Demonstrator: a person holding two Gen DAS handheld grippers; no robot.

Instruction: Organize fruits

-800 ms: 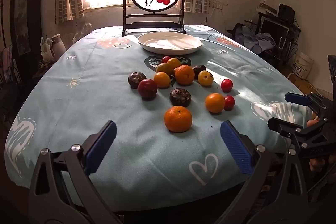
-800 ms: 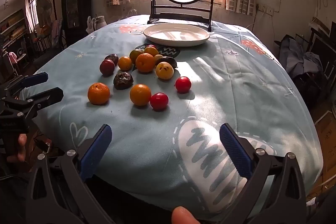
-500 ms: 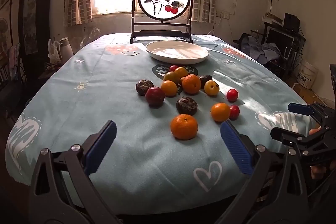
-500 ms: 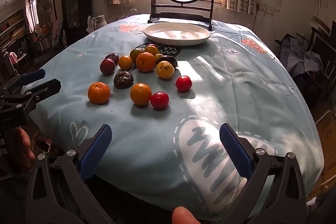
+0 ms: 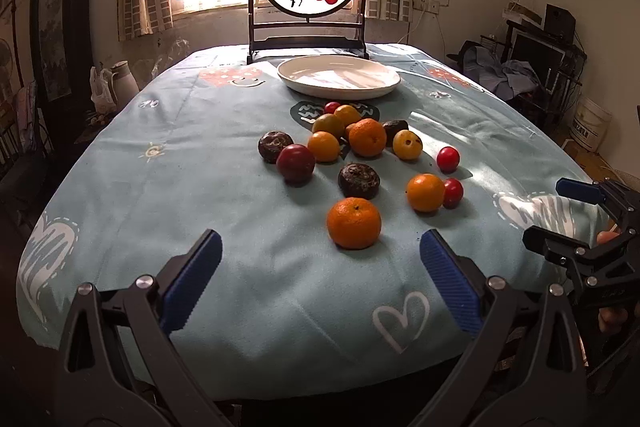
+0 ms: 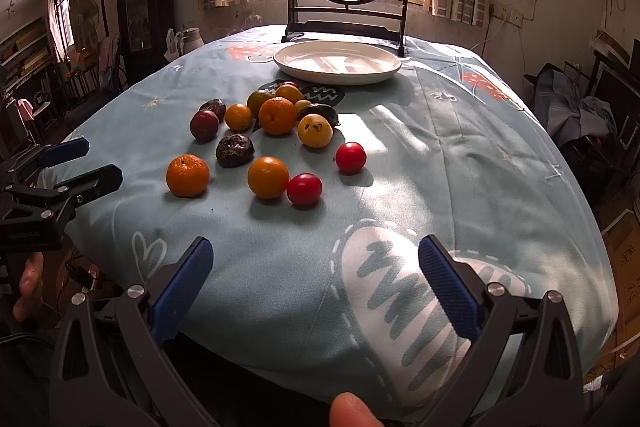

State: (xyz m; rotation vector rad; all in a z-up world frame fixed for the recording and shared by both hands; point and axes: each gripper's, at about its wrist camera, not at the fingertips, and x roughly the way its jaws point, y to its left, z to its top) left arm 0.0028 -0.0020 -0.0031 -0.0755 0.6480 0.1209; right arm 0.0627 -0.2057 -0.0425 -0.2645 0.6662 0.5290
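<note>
Both tools, left (image 5: 320, 275) and right (image 6: 316, 273), gape released, ribbed blue pads above soft cloth (image 5: 200, 187) near round glossy fruits (image 5: 354, 223).

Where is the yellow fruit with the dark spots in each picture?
Left wrist view: the yellow spotted fruit sits right of centre, just right of the big orange in the pile.
Right wrist view: the same fruit sits near the middle, just right of and below that orange.
Shared landmark: the white plate, behind the pile in both.
</note>
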